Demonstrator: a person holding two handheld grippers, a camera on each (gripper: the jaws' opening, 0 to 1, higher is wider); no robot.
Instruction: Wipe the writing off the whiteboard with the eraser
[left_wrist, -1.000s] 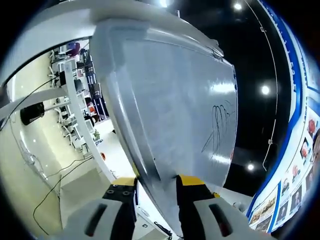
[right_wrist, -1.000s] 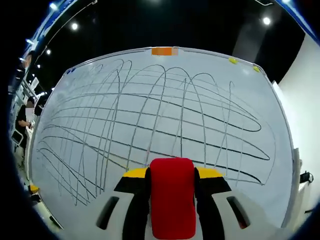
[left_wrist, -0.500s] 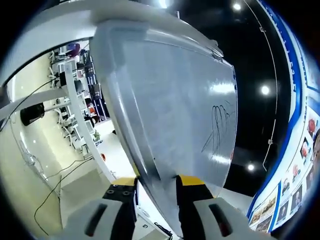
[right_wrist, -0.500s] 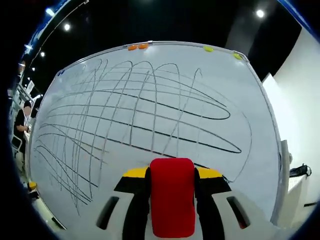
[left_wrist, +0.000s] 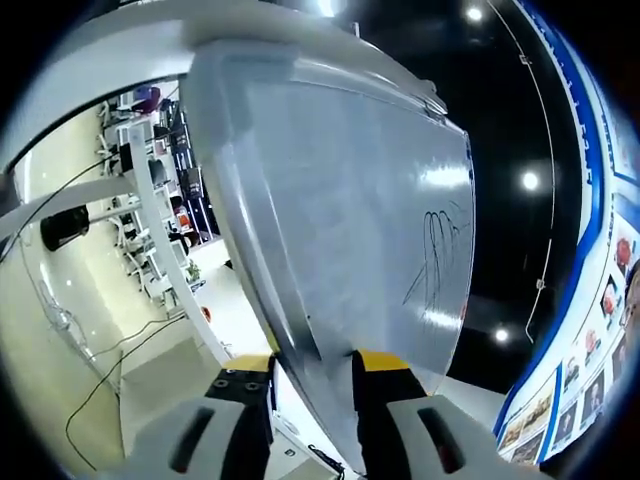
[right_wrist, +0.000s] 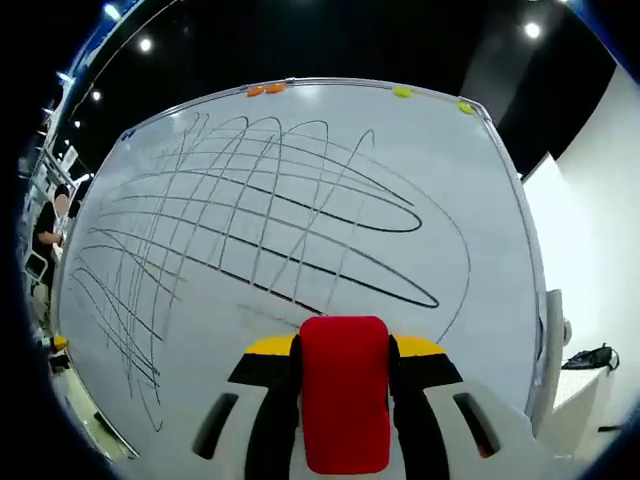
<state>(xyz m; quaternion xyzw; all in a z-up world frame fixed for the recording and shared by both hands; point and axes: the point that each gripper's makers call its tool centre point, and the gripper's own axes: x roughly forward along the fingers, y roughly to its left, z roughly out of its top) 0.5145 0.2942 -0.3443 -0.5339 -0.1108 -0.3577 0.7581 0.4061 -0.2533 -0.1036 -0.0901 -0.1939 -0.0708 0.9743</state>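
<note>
Lower-right scribbles (right_wrist: 300, 240) wiped; eraser (right_wrist: 344, 392) shifted.

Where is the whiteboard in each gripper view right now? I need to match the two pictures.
Left gripper view: the whiteboard runs edge-on from top left down to the left gripper, whose jaws straddle its edge.
Right gripper view: it faces the camera, scribbled over, above the red eraser held in the right gripper.
Shared landmark: the black marker lines.

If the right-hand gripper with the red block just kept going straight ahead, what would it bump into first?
Most likely the scribbled white whiteboard. The right gripper holds the red block eraser facing it, apparently close, though depth is unclear.
</note>
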